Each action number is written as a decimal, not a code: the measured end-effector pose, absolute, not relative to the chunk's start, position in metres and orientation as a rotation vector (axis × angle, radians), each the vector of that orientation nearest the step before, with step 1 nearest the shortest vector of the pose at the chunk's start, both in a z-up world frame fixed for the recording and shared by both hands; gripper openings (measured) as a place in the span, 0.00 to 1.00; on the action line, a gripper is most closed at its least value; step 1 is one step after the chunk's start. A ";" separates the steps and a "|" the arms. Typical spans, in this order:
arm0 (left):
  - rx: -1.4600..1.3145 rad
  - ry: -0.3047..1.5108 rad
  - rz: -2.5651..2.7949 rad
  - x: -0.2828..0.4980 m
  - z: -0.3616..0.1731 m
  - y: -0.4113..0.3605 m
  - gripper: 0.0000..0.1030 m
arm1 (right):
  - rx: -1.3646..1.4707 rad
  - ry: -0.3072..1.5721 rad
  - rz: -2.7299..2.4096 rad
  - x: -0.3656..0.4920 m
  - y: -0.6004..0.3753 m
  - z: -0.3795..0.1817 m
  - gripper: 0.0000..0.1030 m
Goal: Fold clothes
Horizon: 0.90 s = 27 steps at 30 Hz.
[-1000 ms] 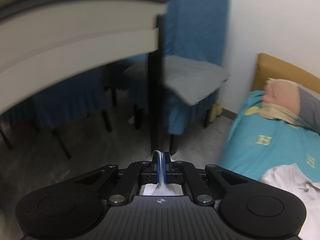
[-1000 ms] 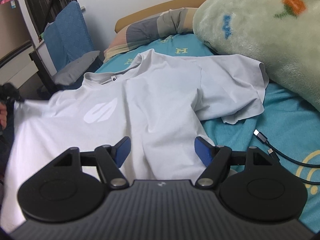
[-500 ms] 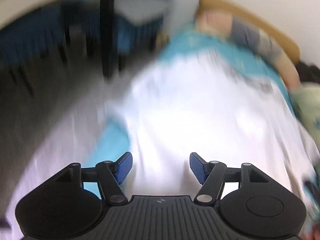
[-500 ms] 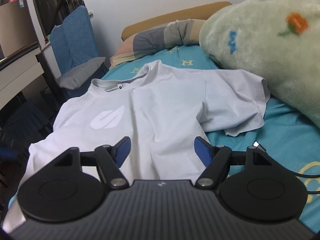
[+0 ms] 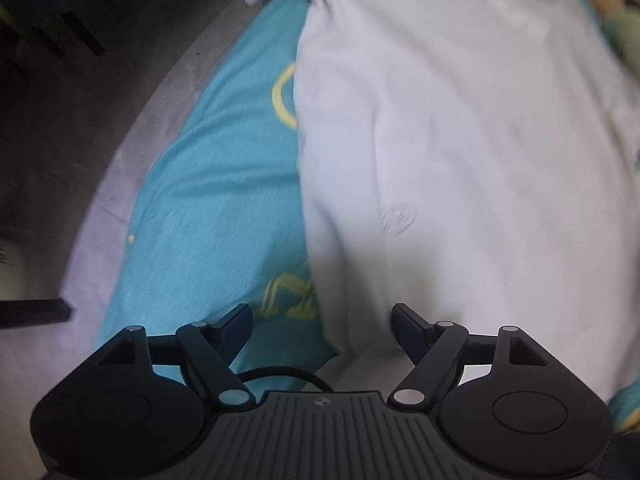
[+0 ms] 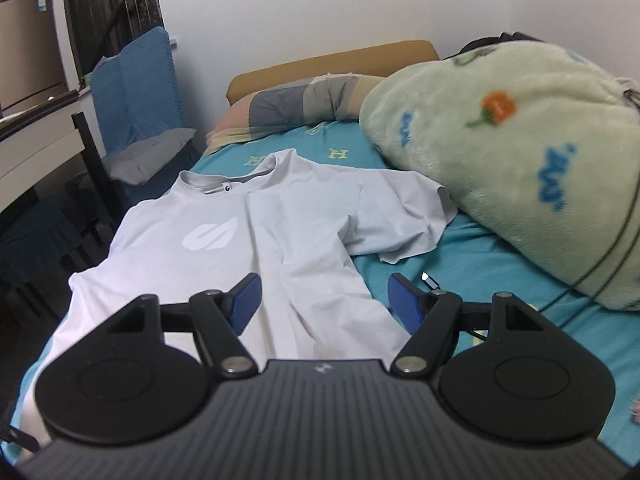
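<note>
A white T-shirt [image 6: 248, 248] lies spread front-up on the teal bed sheet [image 6: 480, 264], collar toward the pillows, with a pale logo on the chest. Its right sleeve is rumpled near the green blanket. My right gripper [image 6: 324, 300] is open and empty, above the shirt's lower part. In the left wrist view the shirt [image 5: 460, 140] fills the right half, with its edge running down the sheet [image 5: 208, 200]. My left gripper [image 5: 322, 328] is open and empty, just above the shirt's near corner.
A green fleece blanket [image 6: 520, 152] is heaped at the right. Striped pillows [image 6: 296, 108] lie at the headboard. A charging cable [image 6: 430, 280] lies on the sheet beside the shirt. A blue chair [image 6: 136, 92] and a white desk [image 6: 36, 148] stand left of the bed. The floor [image 5: 80, 120] borders the bed's left edge.
My left gripper let go of the white fabric, opened and swung from facing the chair to looking down on the shirt. The shirt's left side now lies flat. The right gripper rose slightly.
</note>
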<state>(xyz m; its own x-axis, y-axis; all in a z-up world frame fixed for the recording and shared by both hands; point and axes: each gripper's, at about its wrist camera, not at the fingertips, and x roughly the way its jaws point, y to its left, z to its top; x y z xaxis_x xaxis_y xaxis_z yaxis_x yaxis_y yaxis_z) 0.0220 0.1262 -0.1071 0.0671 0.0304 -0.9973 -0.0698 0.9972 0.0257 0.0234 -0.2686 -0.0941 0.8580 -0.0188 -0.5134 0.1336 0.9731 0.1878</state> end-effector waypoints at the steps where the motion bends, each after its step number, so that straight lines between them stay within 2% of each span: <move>1: -0.012 1.529 0.076 0.020 -0.111 0.121 0.72 | 0.214 0.533 -0.089 0.019 -0.267 -0.092 0.70; 4: 0.016 1.544 0.017 0.013 -0.109 0.105 0.69 | 0.216 0.530 -0.098 0.002 -0.260 -0.085 0.70; 11: -0.155 1.398 -0.059 -0.002 -0.049 0.130 0.69 | 0.164 0.495 -0.031 -0.013 -0.240 -0.080 0.71; 16: -0.224 1.313 -0.017 -0.003 -0.007 0.165 0.69 | 0.208 0.629 0.355 -0.004 -0.198 -0.090 0.71; 22: -0.207 1.254 0.042 0.011 0.009 0.200 0.68 | 0.137 0.739 0.731 -0.024 -0.107 -0.115 0.69; 26: -0.150 1.224 -0.024 0.030 -0.005 0.229 0.67 | 0.030 0.800 0.837 -0.035 -0.058 -0.138 0.68; 27: -0.156 1.227 -0.066 0.035 -0.015 0.235 0.65 | 0.019 0.819 0.842 -0.034 -0.051 -0.144 0.64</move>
